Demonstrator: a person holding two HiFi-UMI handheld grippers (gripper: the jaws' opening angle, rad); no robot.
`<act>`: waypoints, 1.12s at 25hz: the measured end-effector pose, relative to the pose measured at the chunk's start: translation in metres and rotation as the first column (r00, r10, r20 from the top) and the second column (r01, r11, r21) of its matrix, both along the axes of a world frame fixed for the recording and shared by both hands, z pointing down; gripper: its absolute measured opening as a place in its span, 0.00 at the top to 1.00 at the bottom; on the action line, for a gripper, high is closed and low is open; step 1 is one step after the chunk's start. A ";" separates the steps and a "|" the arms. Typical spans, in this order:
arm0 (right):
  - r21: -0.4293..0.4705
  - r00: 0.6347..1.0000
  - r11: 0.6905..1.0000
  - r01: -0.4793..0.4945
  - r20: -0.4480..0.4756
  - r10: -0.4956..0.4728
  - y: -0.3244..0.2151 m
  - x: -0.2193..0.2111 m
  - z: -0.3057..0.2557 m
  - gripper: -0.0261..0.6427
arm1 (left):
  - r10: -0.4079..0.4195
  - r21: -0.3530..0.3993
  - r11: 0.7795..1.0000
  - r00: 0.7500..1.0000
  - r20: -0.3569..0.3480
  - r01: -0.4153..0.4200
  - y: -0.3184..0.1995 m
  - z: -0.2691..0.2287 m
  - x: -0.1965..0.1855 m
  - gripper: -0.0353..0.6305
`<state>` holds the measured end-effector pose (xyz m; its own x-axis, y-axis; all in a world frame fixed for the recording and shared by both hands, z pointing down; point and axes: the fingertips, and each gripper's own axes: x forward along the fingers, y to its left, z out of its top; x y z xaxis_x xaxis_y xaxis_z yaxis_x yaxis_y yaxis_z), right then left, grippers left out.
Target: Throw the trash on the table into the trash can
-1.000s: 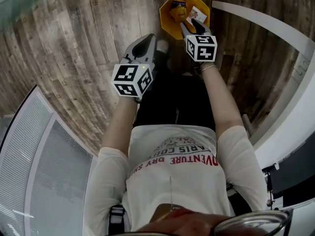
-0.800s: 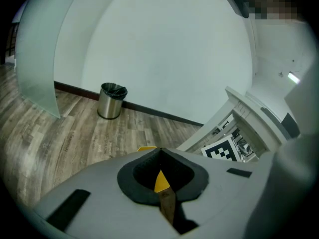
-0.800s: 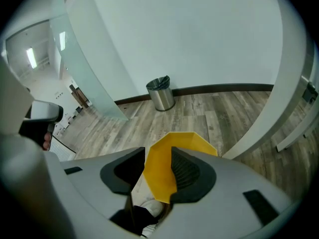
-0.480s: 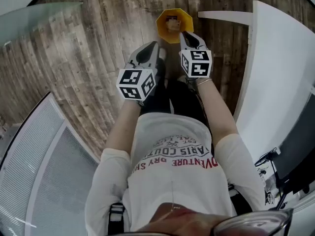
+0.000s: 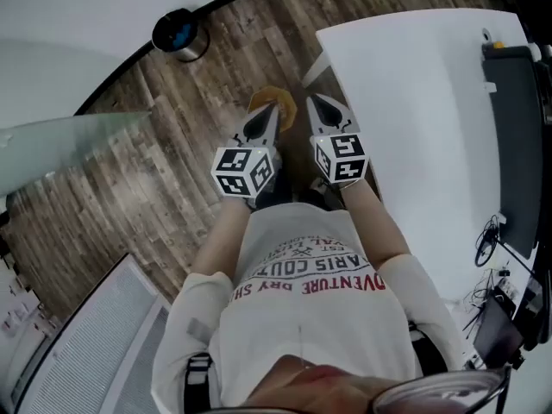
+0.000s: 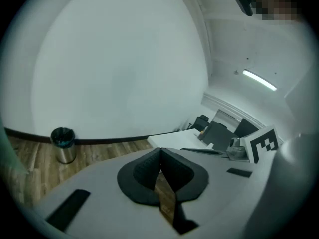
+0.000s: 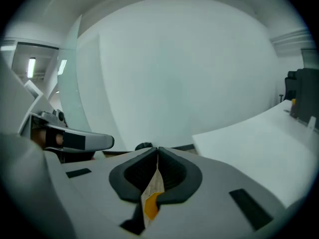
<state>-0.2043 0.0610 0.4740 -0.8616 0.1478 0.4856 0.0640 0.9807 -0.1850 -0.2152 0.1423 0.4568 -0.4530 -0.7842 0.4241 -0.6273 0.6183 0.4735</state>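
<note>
**Grip closed on nothing, both sides**

My right claw point(image 7: 157, 152) has just been closing and is now clenched tip to tip, nothing pinched. My left claw point(image 6: 160, 152) is clenched likewise, bare. Below and between them the orange trash can point(image 5: 283, 103) stands on the wood floor point(image 5: 172, 153), just beside a corner of the white table point(image 5: 414, 128). Farther off, a steel bin point(image 5: 177, 31) sits by the wall.
</note>
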 end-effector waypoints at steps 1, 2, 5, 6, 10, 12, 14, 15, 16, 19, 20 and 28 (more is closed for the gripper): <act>0.010 0.999 0.999 -0.035 0.022 0.035 -0.015 0.007 -0.017 0.92 | 0.041 0.012 0.999 0.999 0.019 -0.041 -0.017 -0.015 0.003 0.91; 0.023 0.996 0.997 -0.076 0.045 0.075 -0.032 0.016 -0.033 0.92 | 0.085 0.025 0.996 0.996 0.040 -0.086 -0.034 -0.029 0.007 0.91; 0.059 0.961 0.964 -0.259 0.114 0.252 -0.091 0.054 -0.072 0.92 | 0.256 0.062 0.962 0.960 0.115 -0.264 -0.097 -0.068 0.024 0.91; 0.063 0.938 0.942 -0.330 0.134 0.319 -0.111 0.072 -0.082 0.92 | 0.316 0.071 0.942 0.938 0.140 -0.328 -0.118 -0.079 0.034 0.91; 0.063 0.838 0.844 -0.532 0.184 0.514 -0.178 0.154 -0.112 0.92 | 0.489 0.084 0.854 0.847 0.210 -0.514 -0.190 -0.113 0.089 0.91; 0.069 0.782 0.787 -0.613 0.202 0.590 -0.204 0.199 -0.121 0.92 | 0.558 0.097 0.802 0.797 0.229 -0.589 -0.222 -0.126 0.123 0.91; 0.071 0.706 0.711 -0.699 0.222 0.672 -0.229 0.245 -0.127 0.92 | 0.634 0.118 0.732 0.734 0.245 -0.672 -0.257 -0.137 0.160 0.91; 0.068 0.663 0.668 -0.741 0.233 0.712 -0.240 0.269 -0.130 0.92 | 0.669 0.125 0.693 0.697 0.257 -0.710 -0.275 -0.143 0.179 0.91; 0.064 0.621 0.626 -0.777 0.243 0.745 -0.249 0.292 -0.133 0.92 | 0.699 0.129 0.655 0.662 0.272 -0.744 -0.290 -0.148 0.198 0.91; 0.073 0.523 0.524 -0.849 0.265 0.810 -0.266 0.359 -0.140 0.92 | 0.758 0.143 0.559 0.573 0.311 -0.817 -0.321 -0.162 0.259 0.91; 0.077 0.494 0.493 -0.867 0.273 0.826 -0.270 0.380 -0.142 0.92 | 0.773 0.147 0.529 0.546 0.322 -0.836 -0.327 -0.166 0.279 0.91; 0.092 0.324 0.311 -0.946 0.285 0.902 -0.278 0.506 -0.147 0.92 | 0.841 0.150 0.364 0.393 0.372 -0.919 -0.351 -0.177 0.398 0.91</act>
<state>0.3021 -0.2166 0.3272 -0.4216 -0.8768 0.2313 -0.9060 0.4177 -0.0679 0.1827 -0.2090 0.2798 0.5389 -0.8361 0.1023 -0.8197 -0.4925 0.2926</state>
